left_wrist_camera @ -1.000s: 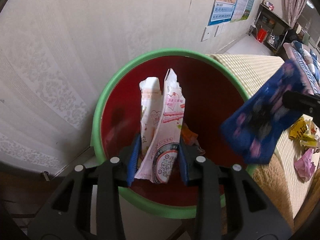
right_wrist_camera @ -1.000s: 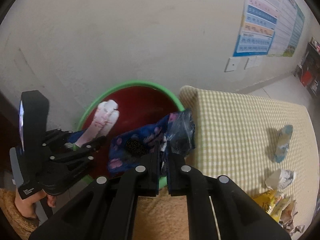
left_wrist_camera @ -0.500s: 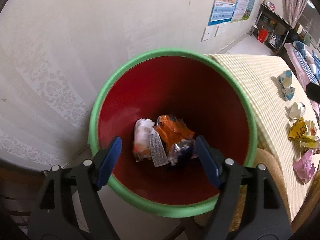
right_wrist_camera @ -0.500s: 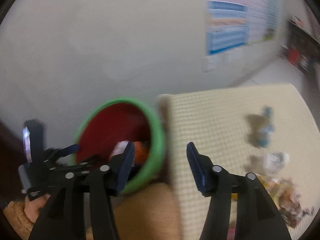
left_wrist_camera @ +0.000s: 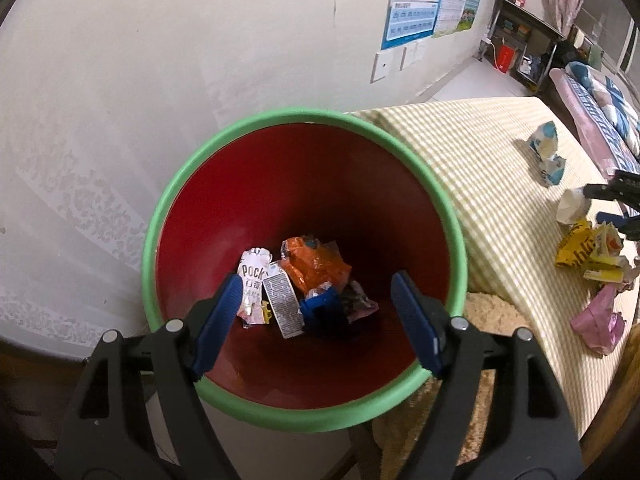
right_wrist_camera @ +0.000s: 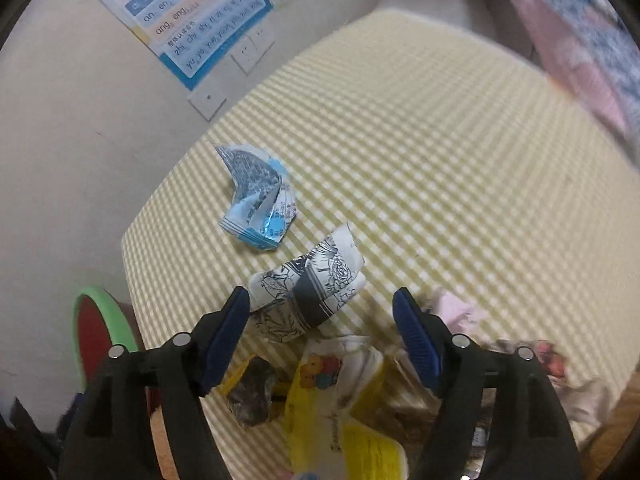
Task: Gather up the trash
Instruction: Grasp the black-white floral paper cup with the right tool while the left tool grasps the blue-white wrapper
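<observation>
A red bin with a green rim [left_wrist_camera: 440, 196] stands by the wall; its edge also shows in the right wrist view [right_wrist_camera: 116, 316]. Inside lie a white wrapper [left_wrist_camera: 256, 276], an orange wrapper [left_wrist_camera: 316, 264] and a dark blue wrapper [left_wrist_camera: 324, 314]. My left gripper [left_wrist_camera: 318, 316] is open and empty above the bin. My right gripper [right_wrist_camera: 322, 328] is open and empty over the checked table [right_wrist_camera: 440, 140], just above a black-and-white wrapper [right_wrist_camera: 308, 288]. A light blue wrapper [right_wrist_camera: 256, 200] lies beyond it. Yellow wrappers [right_wrist_camera: 344, 400] and a pink wrapper [right_wrist_camera: 452, 308] lie nearer.
The table's left edge adjoins the bin. A wall with a poster [right_wrist_camera: 192, 12] and switch plates [right_wrist_camera: 208, 98] runs behind both. A bed with pink and blue bedding [right_wrist_camera: 580, 40] is at the right. In the left wrist view the right gripper's fingers [left_wrist_camera: 616, 192] reach over the trash pile.
My left gripper opened and dropped the pink-and-white wrapper into the bin. My right gripper released the dark blue wrapper into the bin, opened, and swung right over the table's trash.
</observation>
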`<action>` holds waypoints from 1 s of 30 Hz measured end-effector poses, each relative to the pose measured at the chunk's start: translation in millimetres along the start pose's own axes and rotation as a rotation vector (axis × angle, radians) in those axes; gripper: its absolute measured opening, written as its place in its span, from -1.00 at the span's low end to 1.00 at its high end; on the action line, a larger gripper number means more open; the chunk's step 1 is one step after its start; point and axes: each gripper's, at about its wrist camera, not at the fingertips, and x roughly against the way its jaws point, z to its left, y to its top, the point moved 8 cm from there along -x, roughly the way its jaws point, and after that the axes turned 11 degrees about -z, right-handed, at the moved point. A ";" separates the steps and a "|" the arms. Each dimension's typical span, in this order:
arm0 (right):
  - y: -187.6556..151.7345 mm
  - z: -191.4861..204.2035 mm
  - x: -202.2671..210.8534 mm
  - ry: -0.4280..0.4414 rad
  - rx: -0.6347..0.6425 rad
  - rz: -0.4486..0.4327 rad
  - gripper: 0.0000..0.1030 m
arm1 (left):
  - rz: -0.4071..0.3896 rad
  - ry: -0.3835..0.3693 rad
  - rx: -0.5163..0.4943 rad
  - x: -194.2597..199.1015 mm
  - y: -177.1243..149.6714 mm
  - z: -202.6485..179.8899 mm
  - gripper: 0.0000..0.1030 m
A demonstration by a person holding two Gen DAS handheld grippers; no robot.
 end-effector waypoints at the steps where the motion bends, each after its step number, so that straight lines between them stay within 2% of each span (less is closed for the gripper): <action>1: 0.9 0.9 -3.5 0.013 -0.006 0.005 0.47 | -0.001 0.001 -0.003 0.5 0.6 -1.1 0.44; 7: 0.1 17.3 -15.1 0.049 0.044 0.037 0.57 | -0.003 0.001 -0.028 4.0 4.7 -14.9 0.44; 8: 1.6 19.1 -14.9 0.056 0.055 0.029 0.44 | -0.004 -0.001 -0.035 4.4 5.7 -19.3 0.44; 9: 4.3 19.3 -13.4 0.067 0.062 0.017 0.16 | -0.005 -0.003 -0.040 5.4 5.8 -22.8 0.44; 12: 4.2 26.5 -16.7 0.124 0.052 0.034 -0.15 | -0.010 -0.016 -0.068 6.8 10.8 -38.4 0.44; 15: 7.1 26.4 -2.9 0.156 0.080 0.010 -0.18 | -0.023 -0.048 -0.083 7.6 23.1 -60.2 0.44; 20: 14.9 5.1 57.5 0.215 0.067 -0.099 -0.18 | -0.054 -0.115 -0.120 7.6 46.6 -107.3 0.44; 23: 22.4 -22.5 91.4 0.182 0.085 -0.196 -0.17 | -0.067 -0.172 -0.158 1.2 63.5 -148.2 0.44; 25: 22.5 -36.3 98.3 0.163 0.069 -0.230 -0.17 | -0.079 -0.210 -0.201 -6.7 76.3 -181.9 0.44; 28: 16.9 -58.0 97.1 0.147 0.033 -0.228 -0.16 | -0.097 -0.223 -0.266 -23.6 92.7 -220.2 0.44; 30: 12.7 -65.1 95.6 0.156 0.009 -0.213 -0.16 | -0.081 -0.228 -0.291 -42.0 100.9 -242.2 0.44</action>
